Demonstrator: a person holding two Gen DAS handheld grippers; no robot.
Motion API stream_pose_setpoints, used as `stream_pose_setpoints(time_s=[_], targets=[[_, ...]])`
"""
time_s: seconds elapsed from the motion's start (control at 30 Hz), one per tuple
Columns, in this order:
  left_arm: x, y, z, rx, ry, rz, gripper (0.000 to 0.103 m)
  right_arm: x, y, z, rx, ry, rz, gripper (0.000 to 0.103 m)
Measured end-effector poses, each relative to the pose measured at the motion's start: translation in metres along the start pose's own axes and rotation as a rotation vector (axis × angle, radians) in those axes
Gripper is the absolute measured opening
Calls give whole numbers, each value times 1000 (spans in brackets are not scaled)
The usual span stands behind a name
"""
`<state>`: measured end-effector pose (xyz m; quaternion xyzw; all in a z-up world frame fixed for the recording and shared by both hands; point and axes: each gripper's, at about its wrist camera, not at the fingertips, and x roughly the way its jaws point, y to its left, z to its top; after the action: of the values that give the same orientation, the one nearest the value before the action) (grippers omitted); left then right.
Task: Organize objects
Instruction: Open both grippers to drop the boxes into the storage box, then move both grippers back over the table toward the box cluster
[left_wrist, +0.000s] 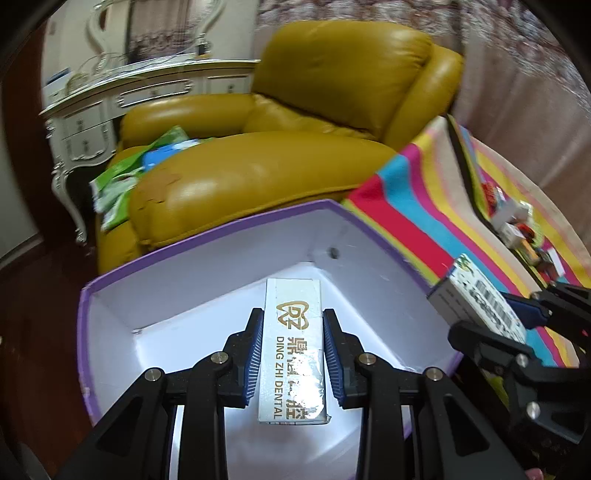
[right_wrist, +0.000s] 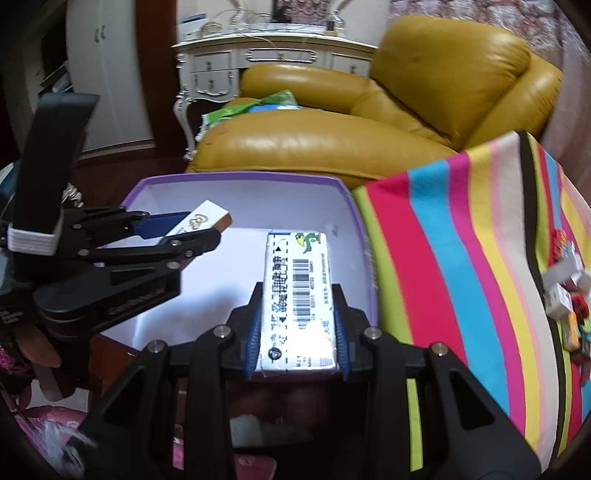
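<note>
My left gripper (left_wrist: 292, 325) has its fingers (left_wrist: 255, 354) pinching the long silver box printed with gold lettering (left_wrist: 293, 350) by its two long sides, and I hold it over the purple-rimmed cardboard box with the white inside (left_wrist: 207, 280), nose pointing toward the far wall of that box. My right gripper (right_wrist: 297, 299) pinches the white rectangular packet with a barcode and a green cartoon figure (right_wrist: 297, 291), also above the same open box, closer to its right wall. Both items hang side by side, apart, the left one angled in from the left in the right wrist view. The box sits just beside the left edge of the striped multicoloured cloth (right_wrist: 461, 229). More small packets (right_wrist: 565, 295) lie on that cloth toward its right edge. Behind stands a mustard leather armchair (left_wrist: 295, 140).
</note>
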<state>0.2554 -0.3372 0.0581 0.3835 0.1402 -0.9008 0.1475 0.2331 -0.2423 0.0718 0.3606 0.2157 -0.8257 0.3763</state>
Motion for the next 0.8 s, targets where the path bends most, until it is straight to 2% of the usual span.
stream_pose_setpoints(time_s=[0.13,0.2,0.23,0.27,0.33,0.4,0.5,0.6,0.8], targets=[[0,17,1,-53,-5,59,33,8,13,7,-17,-17,52,37],[1,18,1,-60,-3,97,36,11,15,9,-1,-23,73,44],[2,19,2,-68,3,137,49,12,13,9,10,-22,79,55],[3,19,3,-80,17,183,67,12,11,8,26,-26,83,61],[2,20,4,-102,20,225,80,5,-2,5,72,-61,79,63],[-2,18,3,-111,-3,221,82,-3,-18,1,132,-84,71,64],[-2,2,4,-76,-9,187,84,-19,-53,-11,224,-112,13,67],[4,-35,7,-1,11,132,84,-32,-89,-29,325,-123,-35,68],[24,-149,7,232,102,-85,85,-53,-168,-90,537,-93,-198,69]])
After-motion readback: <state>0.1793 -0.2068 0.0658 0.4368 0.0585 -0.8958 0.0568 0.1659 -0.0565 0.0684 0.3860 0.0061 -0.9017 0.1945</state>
